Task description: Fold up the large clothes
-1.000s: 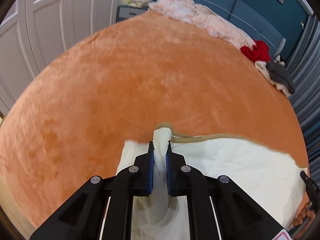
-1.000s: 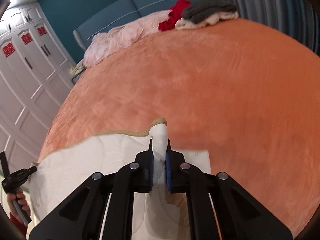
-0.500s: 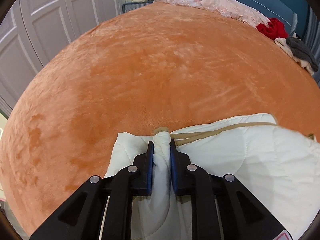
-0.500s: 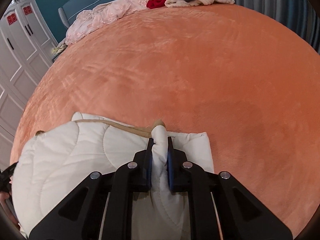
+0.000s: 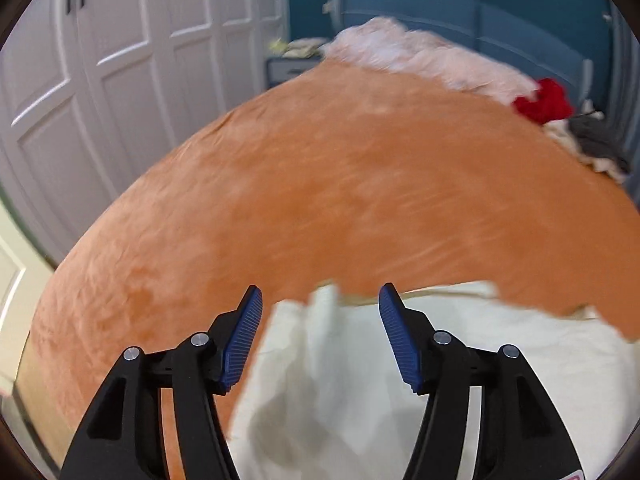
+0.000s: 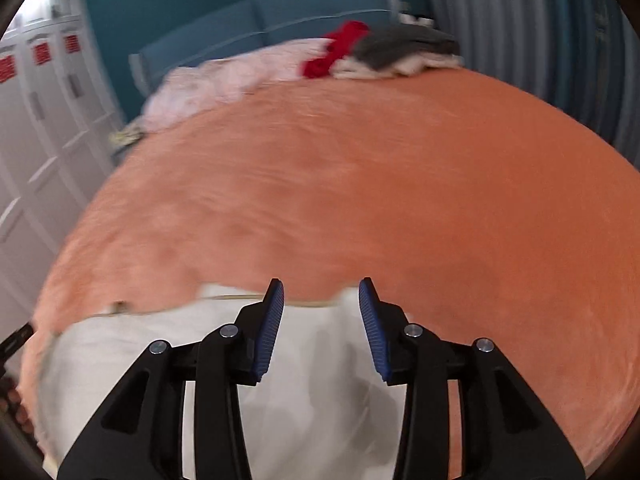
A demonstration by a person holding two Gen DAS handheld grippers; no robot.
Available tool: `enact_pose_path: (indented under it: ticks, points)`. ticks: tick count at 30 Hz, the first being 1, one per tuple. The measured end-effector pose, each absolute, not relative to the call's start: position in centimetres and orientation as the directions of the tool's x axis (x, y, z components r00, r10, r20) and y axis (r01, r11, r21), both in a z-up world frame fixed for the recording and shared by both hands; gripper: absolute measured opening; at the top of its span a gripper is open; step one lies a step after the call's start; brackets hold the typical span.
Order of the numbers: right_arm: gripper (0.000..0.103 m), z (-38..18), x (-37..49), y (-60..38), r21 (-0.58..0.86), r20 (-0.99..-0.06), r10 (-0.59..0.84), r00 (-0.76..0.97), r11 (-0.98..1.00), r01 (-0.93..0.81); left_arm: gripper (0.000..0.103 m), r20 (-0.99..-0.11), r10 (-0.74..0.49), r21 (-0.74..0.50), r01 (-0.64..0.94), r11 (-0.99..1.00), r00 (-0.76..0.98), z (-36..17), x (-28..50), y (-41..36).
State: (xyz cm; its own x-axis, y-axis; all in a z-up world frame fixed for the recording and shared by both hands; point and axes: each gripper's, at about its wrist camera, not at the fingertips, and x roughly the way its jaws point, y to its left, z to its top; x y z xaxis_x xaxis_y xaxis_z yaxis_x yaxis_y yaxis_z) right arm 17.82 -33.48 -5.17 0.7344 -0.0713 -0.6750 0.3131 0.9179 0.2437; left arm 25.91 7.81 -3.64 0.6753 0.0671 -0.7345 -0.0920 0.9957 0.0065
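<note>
Cream quilted fabric, one large garment (image 5: 460, 360), lies flat on the orange bedspread (image 5: 360, 200) at the six o'clock edge of both views, one tan-trimmed edge toward twelve. Two grippers are in play. The left gripper (image 5: 320, 304) has just been opening; its blue pads (image 5: 244, 340) stand wide apart, released, a raised fold of the garment loose between them. The right gripper (image 6: 321, 294) has likewise been opening and grips nothing, the cloth beneath its gap. Four heaps sit at the headboard end: one pink quilt (image 6: 224, 76), one red item (image 6: 336, 52), one grey (image 6: 404, 46), one white. White wardrobe doors (image 5: 100, 80) stand at nine o'clock, a teal wall (image 6: 200, 0) at twelve.
</note>
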Motion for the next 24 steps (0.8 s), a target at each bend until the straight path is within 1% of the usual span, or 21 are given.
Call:
enact_pose_path:
  ticks: [2,4,7,8,9,10,12,15,19,24]
  points:
    - [0.038,-4.8,18.9,-30.4,0.267,-0.681,0.028,0.732,0.94,0.212,0.059,-0.736,-0.005,-0.008,-0.001,1.0,0.677,-2.8,25.8,4.6]
    - [0.037,-5.4,20.2,-26.2,0.27,-0.693,0.128,0.709,0.959,0.091,0.059,-0.76,-0.092,-0.029,0.107,0.994,0.644,-3.5,25.8,0.5]
    - [0.033,-7.2,21.8,-21.8,0.238,-0.728,0.185,0.66,0.971,-0.01,0.059,-0.809,-0.151,-0.037,0.206,0.978,0.569,-6.2,26.2,-4.0]
    - [0.033,-7.8,22.2,-21.1,0.232,-0.74,0.191,0.644,0.972,-0.021,0.059,-0.821,-0.147,-0.032,0.213,0.977,0.552,-7.0,26.2,-4.8]
    - [0.032,-8.7,22.7,-20.5,0.234,-0.758,0.202,0.62,0.972,-0.031,0.055,-0.836,-0.142,-0.027,0.218,0.976,0.531,-8.2,26.3,-5.7]
    - [0.024,-9.6,23.2,-20.2,0.227,-0.775,0.195,0.601,0.974,-0.023,0.054,-0.848,-0.124,-0.016,0.209,0.978,0.515,-9.4,26.5,-6.2]
    - [0.024,-11.3,23.6,-20.5,0.244,-0.796,0.202,0.57,0.97,-0.003,0.055,-0.849,-0.101,0.004,0.196,0.981,0.518,-11.1,26.8,-6.4]
    - [0.022,-13.3,24.0,-21.2,0.285,-0.801,0.222,0.556,0.958,0.027,0.058,-0.843,-0.09,0.015,0.191,0.981,0.53,-12.3,27.1,-6.7]
    - [0.019,-14.2,24.3,-20.6,0.253,-0.801,0.187,0.569,0.967,0.038,0.06,-0.829,-0.052,0.063,0.187,0.98,0.556,-13.4,27.5,-7.4]
    - [0.018,-14.7,24.8,-20.5,0.264,-0.793,0.189,0.579,0.963,0.048,0.061,-0.825,-0.046,0.069,0.181,0.981,0.563,-13.9,27.6,-7.4]
